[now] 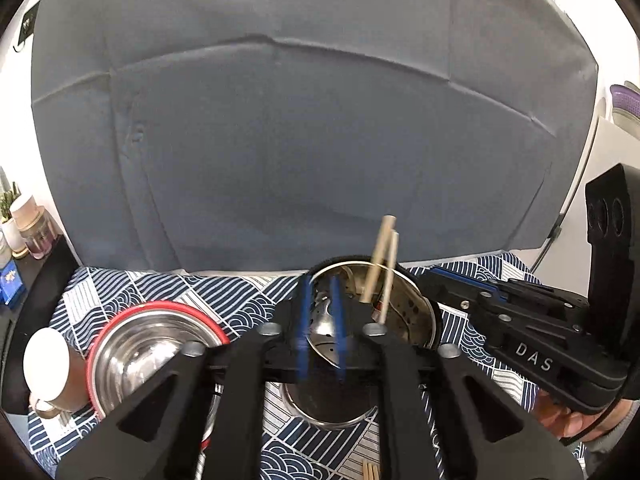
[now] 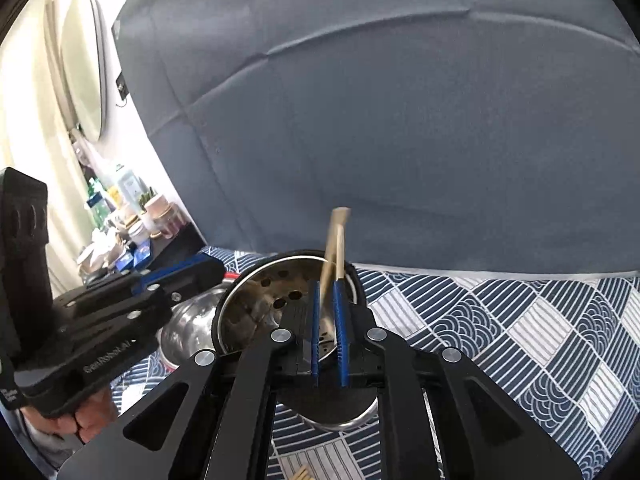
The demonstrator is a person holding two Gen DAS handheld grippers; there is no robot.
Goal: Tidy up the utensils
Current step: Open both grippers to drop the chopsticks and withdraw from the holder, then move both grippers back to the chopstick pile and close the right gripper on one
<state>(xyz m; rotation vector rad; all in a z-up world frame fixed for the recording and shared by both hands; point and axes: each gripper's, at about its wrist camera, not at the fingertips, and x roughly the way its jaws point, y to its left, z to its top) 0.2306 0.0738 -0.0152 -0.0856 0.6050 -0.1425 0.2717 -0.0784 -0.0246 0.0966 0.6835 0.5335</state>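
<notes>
A perforated steel utensil holder (image 1: 404,308) with a black rim is held tilted above the patterned tablecloth; it also shows in the right wrist view (image 2: 260,304). My left gripper (image 1: 322,280) is shut on its near rim. Two wooden chopsticks (image 1: 380,264) stand in the holder, their tops sticking out. In the right wrist view the chopsticks (image 2: 336,244) pass between the blue pads of my right gripper (image 2: 327,286), whose jaws are narrow; contact is unclear. More chopstick ends (image 1: 370,472) lie on the cloth below.
A red-rimmed steel bowl (image 1: 160,344) and a white-and-brown cup (image 1: 48,364) sit at left. A steel ring (image 1: 332,412) lies under the grippers. A grey cloth backdrop (image 1: 300,140) hangs behind. Jars and bottles (image 2: 132,216) crowd a left shelf.
</notes>
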